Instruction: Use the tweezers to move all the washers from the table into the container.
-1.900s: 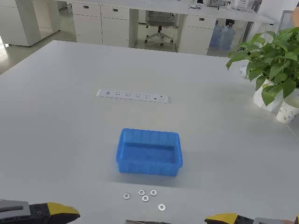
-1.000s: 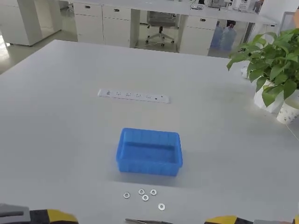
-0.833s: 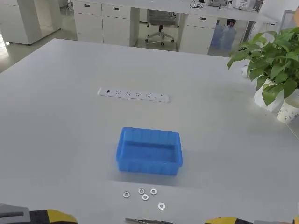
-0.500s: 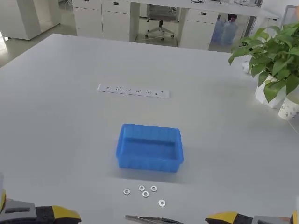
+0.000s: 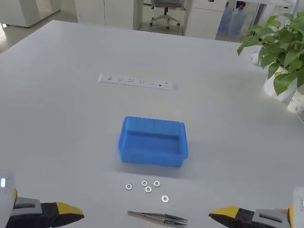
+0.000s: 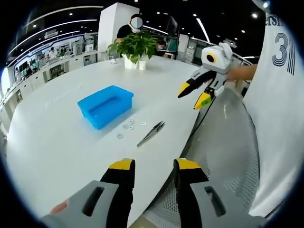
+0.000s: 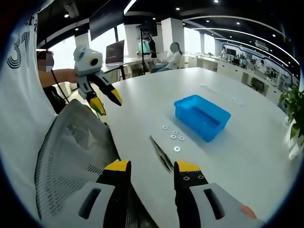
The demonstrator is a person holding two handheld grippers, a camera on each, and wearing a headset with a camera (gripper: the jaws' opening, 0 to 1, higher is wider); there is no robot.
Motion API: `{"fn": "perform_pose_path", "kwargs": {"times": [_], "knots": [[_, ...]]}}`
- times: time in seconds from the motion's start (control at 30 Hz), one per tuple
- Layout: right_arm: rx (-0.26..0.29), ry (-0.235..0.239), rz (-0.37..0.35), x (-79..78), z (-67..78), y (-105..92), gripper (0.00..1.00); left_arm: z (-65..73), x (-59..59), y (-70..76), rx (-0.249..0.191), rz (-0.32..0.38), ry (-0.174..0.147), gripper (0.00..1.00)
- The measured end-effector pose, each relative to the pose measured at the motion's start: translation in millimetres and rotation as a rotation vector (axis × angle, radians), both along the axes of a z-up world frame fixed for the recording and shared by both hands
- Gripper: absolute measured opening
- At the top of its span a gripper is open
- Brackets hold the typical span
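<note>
1. Washers (image 5: 148, 189), five of them, lie loose on the table (image 5: 228, 118), clustered just at 6 o'clock of the blue container (image 5: 152, 142).
2. Tweezers (image 5: 159, 217) lie flat at 6 o'clock of that cluster, near it.
3. My left gripper (image 6: 152, 164) has its jaws spread and empty. In its own view the washers sit well ahead at 11 o'clock.
4. My right gripper (image 7: 152, 165) is also parted, gripping nothing, with the washers ahead at 1 o'clock.
5. In the head view, I see the grippers at 8 and 4 o'clock of the washers, well apart from them.
</note>
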State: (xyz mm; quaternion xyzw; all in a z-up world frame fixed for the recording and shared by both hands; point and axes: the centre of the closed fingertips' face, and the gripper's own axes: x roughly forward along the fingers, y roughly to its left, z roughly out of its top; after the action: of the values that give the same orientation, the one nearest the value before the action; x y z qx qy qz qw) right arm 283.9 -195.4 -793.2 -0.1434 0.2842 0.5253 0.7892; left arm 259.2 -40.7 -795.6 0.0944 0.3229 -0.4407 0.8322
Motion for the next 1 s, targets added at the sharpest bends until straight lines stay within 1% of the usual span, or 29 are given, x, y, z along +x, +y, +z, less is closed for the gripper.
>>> {"fn": "perform_pose_path", "kwargs": {"times": [0.03, 0.07, 0.1, 0.13, 0.17, 0.23, 0.27, 0.3, 0.33, 0.37, 0.4, 0.47, 0.5, 0.57, 0.6, 0.63, 0.67, 0.7, 0.73, 0.77, 0.8, 0.83, 0.87, 0.93, 1.0], "knots": [[-0.005, -0.001, 0.004, 2.2, -1.2, 0.9, 0.38, 0.1, 5.2, 0.4, -0.004, 0.010, -0.005, 0.37], [-0.011, -0.004, 0.012, 3.5, -2.2, 1.4, 0.38, 1.0, 10.4, 0.3, -0.011, 0.019, -0.017, 0.37], [-0.024, -0.007, 0.023, 5.6, -4.3, 1.5, 0.38, 2.7, 19.3, -0.7, -0.028, 0.035, -0.043, 0.37], [-0.030, -0.009, 0.029, 7.2, -5.5, 2.0, 0.38, 2.4, 23.7, -1.3, -0.035, 0.040, -0.048, 0.38], [-0.035, -0.012, 0.034, 9.1, -6.6, 2.7, 0.38, 0.0, 26.0, -2.0, -0.029, 0.033, -0.042, 0.39], [-0.057, -0.015, 0.056, 13.2, -10.9, 4.3, 0.38, -8.0, 34.4, -4.8, -0.014, 0.009, -0.047, 0.40], [-0.069, -0.020, 0.069, 15.8, -13.0, 5.6, 0.37, -15.2, 34.5, -6.8, 0.011, -0.027, -0.024, 0.42], [-0.074, -0.022, 0.076, 17.5, -14.1, 6.5, 0.37, -18.9, 35.4, -8.3, 0.020, -0.046, -0.017, 0.42], [-0.084, -0.026, 0.083, 20.6, -16.4, 7.9, 0.37, -22.8, 39.5, -11.8, 0.017, -0.063, -0.021, 0.42], [-0.092, -0.030, 0.090, 22.7, -18.3, 8.8, 0.37, -26.0, 41.1, -14.4, 0.010, -0.071, -0.014, 0.42], [-0.103, -0.029, 0.107, 24.0, -21.7, 10.7, 0.37, -32.1, 41.6, -16.9, 0.018, -0.089, 0.001, 0.42], [-0.121, -0.031, 0.129, 27.0, -27.5, 14.8, 0.37, -40.0, 44.4, -21.1, 0.035, -0.114, -0.003, 0.41], [-0.126, -0.030, 0.136, 28.2, -29.7, 17.0, 0.37, -46.4, 43.9, -25.0, 0.042, -0.133, 0.019, 0.41], [-0.138, -0.028, 0.160, 31.2, -34.8, 23.7, 0.37, -56.2, 46.9, -29.6, 0.058, -0.163, 0.021, 0.41], [-0.148, -0.027, 0.172, 32.2, -37.7, 26.2, 0.37, -59.7, 47.8, -31.5, 0.053, -0.169, 0.040, 0.41], [-0.171, -0.034, 0.195, 34.5, -42.9, 29.4, 0.36, -62.2, 49.1, -36.5, 0.022, -0.173, 0.071, 0.41], [-0.189, -0.040, 0.223, 34.5, -46.6, 31.6, 0.36, -62.9, 53.6, -39.0, -0.001, -0.162, 0.071, 0.41], [-0.210, -0.041, 0.252, 34.2, -51.5, 35.1, 0.36, -63.9, 60.1, -42.1, -0.037, -0.139, 0.073, 0.40], [-0.209, -0.043, 0.256, 34.5, -52.5, 37.1, 0.36, -67.4, 60.8, -41.2, -0.026, -0.140, 0.093, 0.39], [-0.202, -0.032, 0.265, 34.4, -56.5, 42.7, 0.36, -70.3, 61.2, -42.2, -0.006, -0.155, 0.091, 0.39], [-0.212, -0.021, 0.276, 33.5, -59.6, 44.4, 0.35, -74.1, 60.4, -43.1, 0.029, -0.198, 0.072, 0.38], [-0.222, -0.023, 0.287, 33.9, -62.1, 45.9, 0.34, -75.0, 59.8, -44.3, 0.032, -0.206, 0.072, 0.37], [-0.229, -0.030, 0.303, 34.2, -65.3, 48.3, 0.34, -77.4, 55.5, -48.2, 0.035, -0.224, 0.090, 0.37], [-0.243, -0.014, 0.316, 33.2, -71.4, 49.2, 0.33, -82.0, 56.5, -49.4, 0.054, -0.238, 0.085, 0.37], [-0.271, -0.016, 0.333, 33.7, -76.8, 47.6, 0.31, -86.9, 58.4, -49.2, 0.077, -0.243, 0.086, 0.37]]}}
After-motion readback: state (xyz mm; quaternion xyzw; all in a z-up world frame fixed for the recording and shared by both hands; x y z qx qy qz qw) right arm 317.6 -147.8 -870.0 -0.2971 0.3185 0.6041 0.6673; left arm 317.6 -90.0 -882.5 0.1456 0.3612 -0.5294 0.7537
